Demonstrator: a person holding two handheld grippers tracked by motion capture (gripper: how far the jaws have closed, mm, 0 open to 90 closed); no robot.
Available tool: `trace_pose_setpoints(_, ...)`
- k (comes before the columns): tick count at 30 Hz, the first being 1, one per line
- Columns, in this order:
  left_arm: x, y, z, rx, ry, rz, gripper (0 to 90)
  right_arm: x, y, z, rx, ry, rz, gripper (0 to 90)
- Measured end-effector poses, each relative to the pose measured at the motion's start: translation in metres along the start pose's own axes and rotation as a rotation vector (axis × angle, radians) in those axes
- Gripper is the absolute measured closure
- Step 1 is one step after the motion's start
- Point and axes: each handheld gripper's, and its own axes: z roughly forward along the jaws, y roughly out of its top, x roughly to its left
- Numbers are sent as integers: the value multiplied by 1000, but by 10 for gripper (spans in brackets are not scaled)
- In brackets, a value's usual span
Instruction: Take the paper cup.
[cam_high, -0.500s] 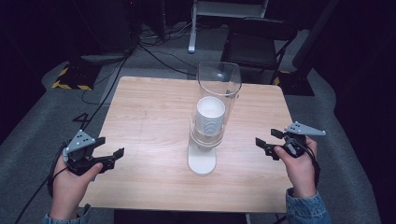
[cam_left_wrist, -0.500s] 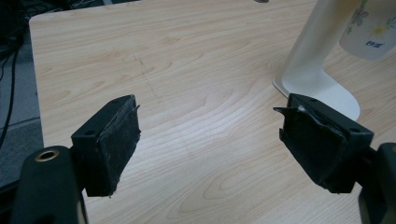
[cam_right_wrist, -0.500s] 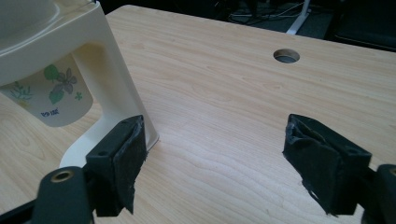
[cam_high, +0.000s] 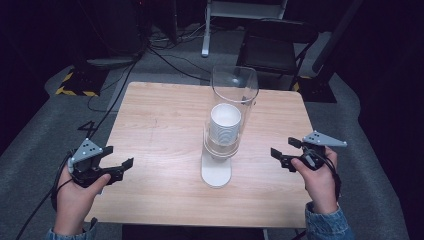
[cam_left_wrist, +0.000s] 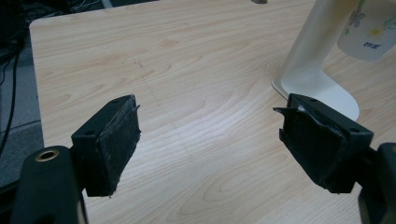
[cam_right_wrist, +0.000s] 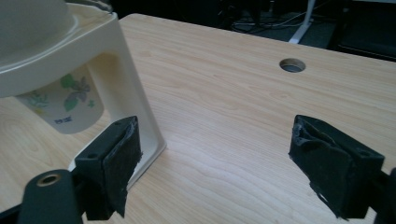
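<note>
Both claws, left (cam_high: 121, 159) and right (cam_high: 284, 151), gape empty over the wooden table (cam_high: 165, 125); dim, seemingly carpeted room.

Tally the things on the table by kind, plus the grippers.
Cup dispenser: 1
Paper cup stack: 1
Grippers: 2, left and right, both open, empty
Total: 4

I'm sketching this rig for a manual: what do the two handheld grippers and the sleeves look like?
Both the left gripper and right gripper are black, each topped by a grey three-cornered plate with a black cable trailing. Their fingers are blocky, faced with worn dark padding. Sleeves are blue denim.
</note>
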Motion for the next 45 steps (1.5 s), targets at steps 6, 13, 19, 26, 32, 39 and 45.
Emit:
trace_pose_setpoints(6,-2,-1,-1,4,10,14,202,19,4,4,-18,39,-18,172)
trace_pose_setpoints(13,-6,-1,0,8,-5,25,203,51,11,9,-4,118,-95,185)
trace_pose_setpoints(19,-8,0,0,11,-16,28,203,70,9,23,8,174,-127,181)
trace_pose_setpoints(26,-12,1,2,16,-27,52,203,86,1,44,42,219,-140,181)
trace_pose_setpoints(32,-10,0,0,17,-22,46,208,101,-3,59,64,227,-178,181)
trace_pose_setpoints(39,-10,-1,2,20,-25,49,210,111,-8,75,19,179,-173,167)
trace_pose_setpoints(45,-10,-2,4,28,-29,48,212,117,-12,92,-71,181,-175,159)
